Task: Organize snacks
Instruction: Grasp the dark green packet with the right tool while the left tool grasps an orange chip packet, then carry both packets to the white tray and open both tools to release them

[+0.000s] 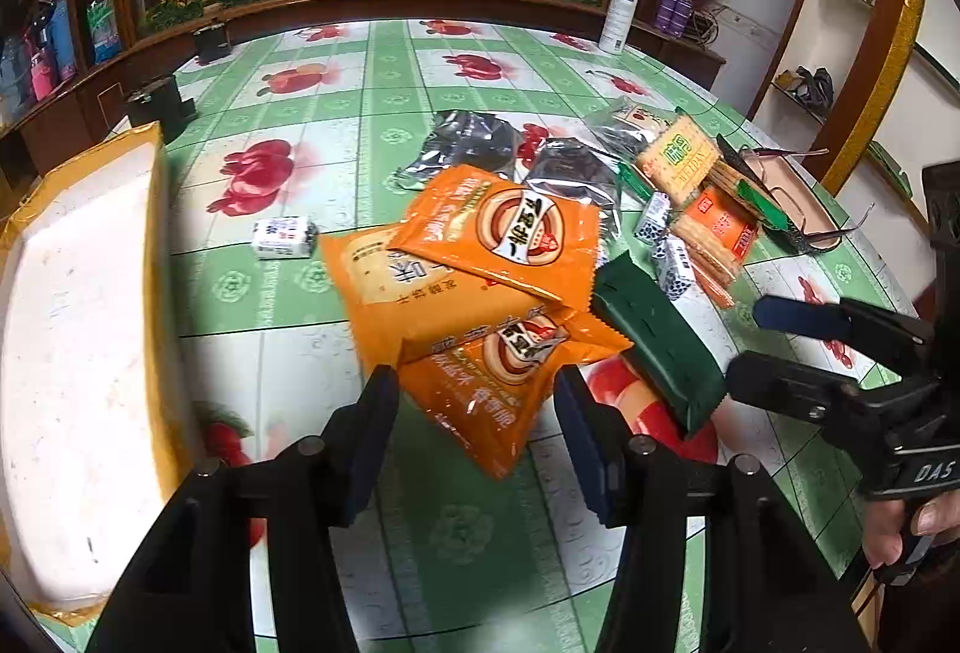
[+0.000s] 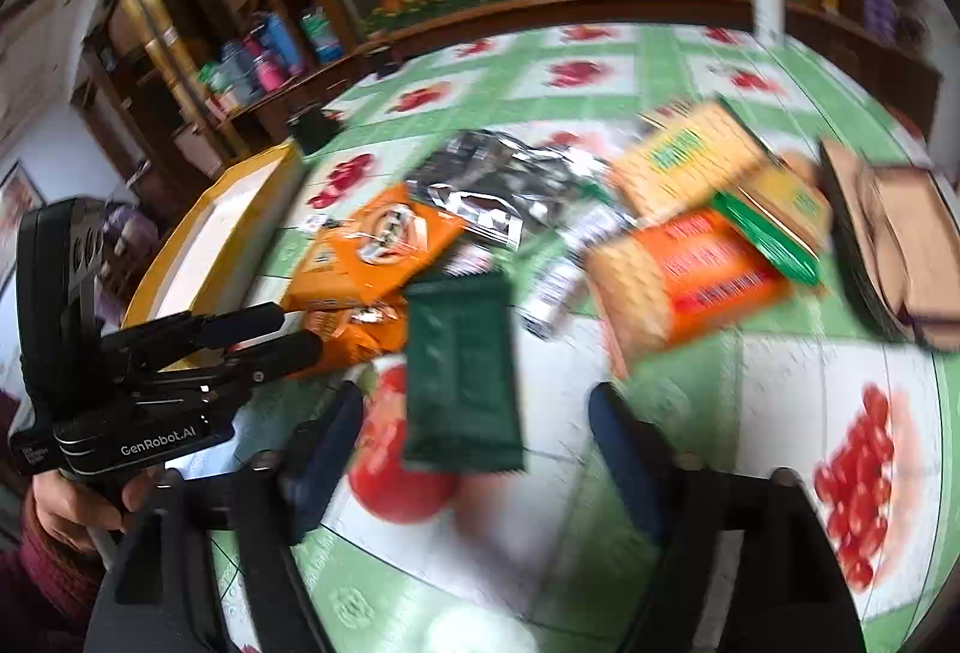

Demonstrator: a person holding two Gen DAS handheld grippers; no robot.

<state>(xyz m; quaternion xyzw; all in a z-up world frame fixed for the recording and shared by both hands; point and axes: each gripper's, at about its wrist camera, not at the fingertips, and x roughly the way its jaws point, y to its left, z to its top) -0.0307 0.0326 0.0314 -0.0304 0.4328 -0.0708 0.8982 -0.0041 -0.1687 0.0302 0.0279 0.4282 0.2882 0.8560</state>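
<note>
Three orange snack packets [image 1: 480,293] lie in a pile mid-table. My left gripper [image 1: 477,386] is open, its fingers astride the nearest orange packet [image 1: 498,389], not closed on it; it also shows in the right wrist view [image 2: 297,326]. A dark green packet [image 1: 657,338] lies to the right. My right gripper [image 2: 477,404] is open with the green packet [image 2: 461,371] between its fingers; it shows in the left wrist view [image 1: 741,341] beside that packet. Cracker packs [image 1: 705,200] and silver packets [image 1: 462,146] lie beyond. That view is blurred.
A white foam box with yellow tape [image 1: 78,341] stands at the left. Small white candies [image 1: 285,236] lie loose. A glasses case with glasses [image 1: 786,191] sits at the right. A spray bottle [image 1: 621,14] and black blocks [image 1: 159,104] stand at the back edge.
</note>
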